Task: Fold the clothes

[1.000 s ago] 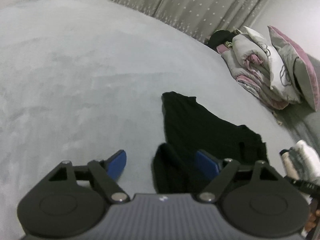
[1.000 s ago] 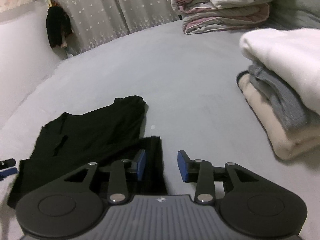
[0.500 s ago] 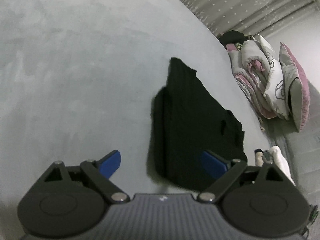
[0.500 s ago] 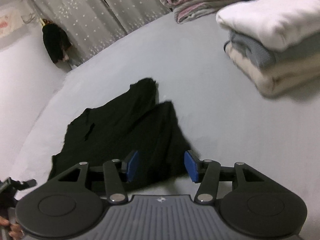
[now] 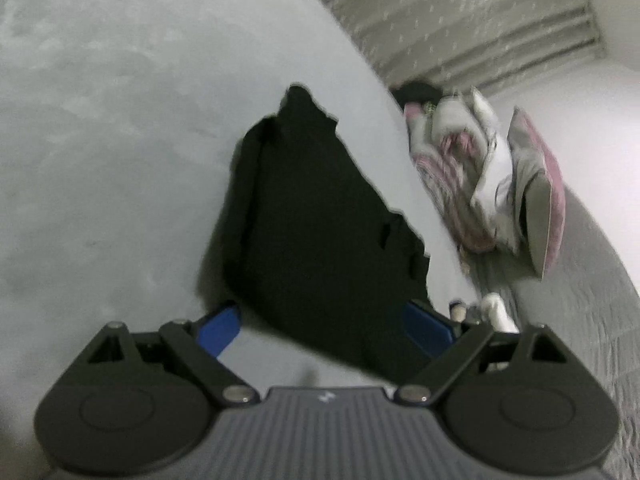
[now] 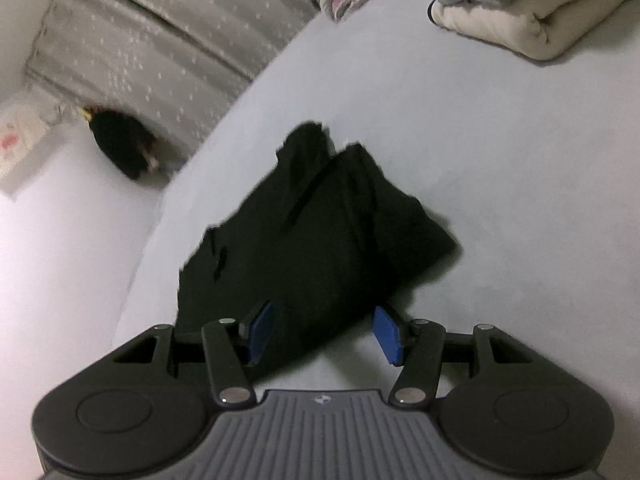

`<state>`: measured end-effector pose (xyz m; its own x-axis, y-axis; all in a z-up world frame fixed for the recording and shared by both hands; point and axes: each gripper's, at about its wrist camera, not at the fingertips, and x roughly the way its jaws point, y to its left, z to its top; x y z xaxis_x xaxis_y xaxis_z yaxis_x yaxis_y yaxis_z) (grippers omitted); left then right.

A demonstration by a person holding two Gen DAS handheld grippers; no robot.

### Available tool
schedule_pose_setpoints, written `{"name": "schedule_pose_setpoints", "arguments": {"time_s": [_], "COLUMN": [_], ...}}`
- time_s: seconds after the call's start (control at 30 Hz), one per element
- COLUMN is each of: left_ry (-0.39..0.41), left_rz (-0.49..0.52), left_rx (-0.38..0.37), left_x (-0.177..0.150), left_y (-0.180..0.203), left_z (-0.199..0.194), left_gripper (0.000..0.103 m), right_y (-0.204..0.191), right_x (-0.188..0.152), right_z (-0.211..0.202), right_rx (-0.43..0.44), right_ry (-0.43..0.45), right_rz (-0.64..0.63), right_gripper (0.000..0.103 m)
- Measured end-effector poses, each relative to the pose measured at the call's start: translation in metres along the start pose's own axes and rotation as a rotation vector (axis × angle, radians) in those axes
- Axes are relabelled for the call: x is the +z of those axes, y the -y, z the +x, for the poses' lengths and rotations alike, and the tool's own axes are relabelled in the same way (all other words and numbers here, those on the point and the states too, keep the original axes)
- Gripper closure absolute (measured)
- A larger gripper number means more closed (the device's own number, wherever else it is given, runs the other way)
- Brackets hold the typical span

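A black garment (image 5: pixel 316 216) lies partly folded on the pale grey bed (image 5: pixel 100 120). It also shows in the right wrist view (image 6: pixel 316 240) with one side doubled over. My left gripper (image 5: pixel 324 328) is open and empty, raised above the garment's near edge. My right gripper (image 6: pixel 324 334) is open and empty, raised above the garment's near corner. Neither touches the cloth.
A stack of folded white, grey and cream clothes (image 6: pixel 512 12) sits at the far right of the bed. Rolled bedding and a pink-edged pillow (image 5: pixel 500 184) lie by the curtain (image 6: pixel 160 40). A dark object (image 6: pixel 120 144) hangs near the wall.
Both grippers have lifted and pulled back from the garment, and both opened wider. The garment now lies with its side folded over.
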<state>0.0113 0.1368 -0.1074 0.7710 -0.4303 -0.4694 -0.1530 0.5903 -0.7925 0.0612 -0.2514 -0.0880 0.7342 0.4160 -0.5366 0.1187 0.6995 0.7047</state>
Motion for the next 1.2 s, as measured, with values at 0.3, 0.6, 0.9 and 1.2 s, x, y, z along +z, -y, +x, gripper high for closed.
{"name": "schedule_pose_setpoints", "arguments": {"time_s": [0.3, 0.6, 0.9, 1.2], "left_ry": [0.204, 0.271, 0.269, 0.190], "left_rz": [-0.059, -0.201, -0.148, -0.130], "left_rx": [0.027, 0.075, 0.127, 0.136], "left_x": [-0.007, 0.001, 0.006, -0.027], "left_y": [-0.001, -0.020, -0.009, 0.003], "left_z": [0.018, 0.026, -0.021, -0.060], "left_gripper": [0.054, 0.097, 0.097, 0.097], "right_y": [-0.004, 0.000, -0.011, -0.011], "right_x": [-0.004, 0.001, -0.010, -0.032], "right_z": [0.018, 0.023, -0.010, -0.065], "right_rx": [-0.046, -0.106, -0.151, -0.166], "right_ry": [0.142, 0.174, 0.217, 0.223], "right_rz": [-0.056, 0.041, 0.049, 0.044], "right_gripper": [0.069, 0.095, 0.096, 0.096]}}
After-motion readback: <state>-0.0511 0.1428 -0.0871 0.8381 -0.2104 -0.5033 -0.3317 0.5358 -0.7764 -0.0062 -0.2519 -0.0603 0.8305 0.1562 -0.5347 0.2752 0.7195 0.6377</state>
